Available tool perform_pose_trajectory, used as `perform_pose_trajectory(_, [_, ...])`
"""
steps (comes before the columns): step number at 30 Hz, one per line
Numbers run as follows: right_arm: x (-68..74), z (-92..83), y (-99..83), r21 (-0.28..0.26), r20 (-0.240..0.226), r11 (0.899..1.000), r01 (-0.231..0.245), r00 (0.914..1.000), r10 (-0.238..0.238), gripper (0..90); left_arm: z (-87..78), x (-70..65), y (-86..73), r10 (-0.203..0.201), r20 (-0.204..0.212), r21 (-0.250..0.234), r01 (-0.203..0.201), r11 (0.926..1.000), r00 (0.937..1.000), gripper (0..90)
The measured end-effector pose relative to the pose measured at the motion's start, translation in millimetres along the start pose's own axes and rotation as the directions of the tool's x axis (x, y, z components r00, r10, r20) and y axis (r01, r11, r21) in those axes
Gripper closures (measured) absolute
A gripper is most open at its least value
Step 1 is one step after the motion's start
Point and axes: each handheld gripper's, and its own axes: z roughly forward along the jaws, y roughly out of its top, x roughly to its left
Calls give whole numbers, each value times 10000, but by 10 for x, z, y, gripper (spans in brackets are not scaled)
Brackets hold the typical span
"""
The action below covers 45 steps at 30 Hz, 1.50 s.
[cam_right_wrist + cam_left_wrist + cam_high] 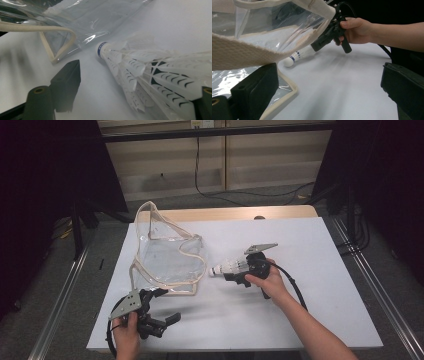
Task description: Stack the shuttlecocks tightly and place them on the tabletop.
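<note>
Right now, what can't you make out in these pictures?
- White feathered shuttlecock: right gripper view, its skirt end is cut off by the frame edge.
- Right hand-held gripper: whether both pads press the shuttlecock is unclear.
- Clear plastic bag with cream trim: any contents are unreadable through glare.

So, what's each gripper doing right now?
Left gripper: jaws open, holding nothing.
Right gripper: jaws around the shuttlecock; grip cannot be told.

We see a white table [320, 270] with a wooden far edge on grey floor [385, 285], black curtains [45, 180] at both sides, and a pale panelled wall [270, 160] with a hanging black cable [197, 165]
</note>
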Motion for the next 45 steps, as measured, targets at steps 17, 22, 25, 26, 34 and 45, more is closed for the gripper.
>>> perform_pose_trajectory(17, [22,56,44,-127,296,9998,162,9994,-158,493,-2,6,-5,-23,6,15,23,10000,10000,16])
perform_pose_trajectory(22, [23,66,47,-201,349,9996,175,9992,-167,540,-1,5,-4,-22,8,18,22,10000,10000,16])
perform_pose_trajectory(25, [22,69,48,-200,383,9996,197,9991,-190,585,0,6,-6,-37,3,32,37,10000,10000,17])
perform_pose_trajectory(26, [21,70,49,-205,341,9996,198,9992,-191,607,1,7,-6,-30,11,33,30,10000,10000,16])
perform_pose_trajectory(34, [21,87,45,-120,395,9997,195,9990,-190,756,-1,9,-8,-42,7,36,42,10000,10000,16])
perform_pose_trajectory(45, [20,56,48,48,354,9998,208,9992,-209,821,-3,8,-6,-40,-6,18,40,10000,10000,16])
